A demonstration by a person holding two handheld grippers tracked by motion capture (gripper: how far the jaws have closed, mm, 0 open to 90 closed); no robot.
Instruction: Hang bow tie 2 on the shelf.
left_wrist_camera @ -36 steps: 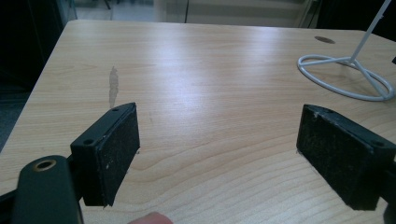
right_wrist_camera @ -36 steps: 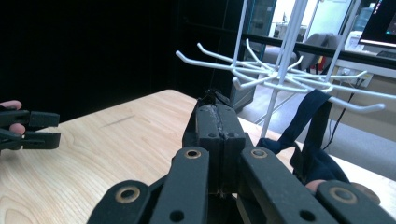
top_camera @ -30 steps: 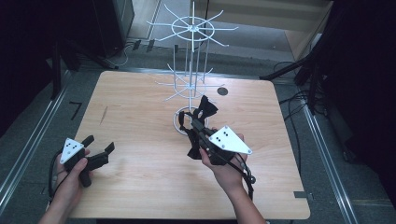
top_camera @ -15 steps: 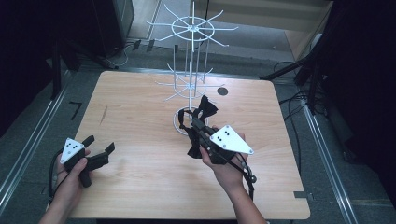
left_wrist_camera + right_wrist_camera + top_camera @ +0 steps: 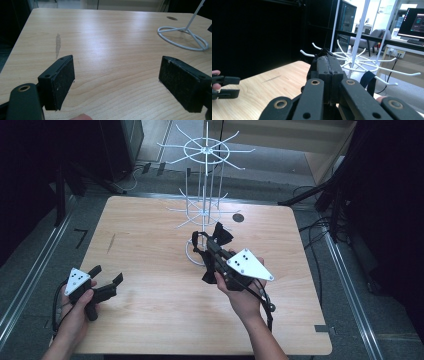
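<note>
Rack [image 5: 202,195]: we see the white wire rack upright on the bench [image 5: 150,235], far of centre, its ring base [image 5: 183,37] flat on the wood.
Right tongs [image 5: 218,236]: held just beside the rack's base, jaws pressed together on a black strap [image 5: 368,82]; we see the strap's loop hanging beside the jaws.
Left tongs [image 5: 106,277]: well apart from the rack, at the near left of the bench, jaws wide apart with bare wood between them.
Strap: just beside the rack's pole, off the wood.
</note>
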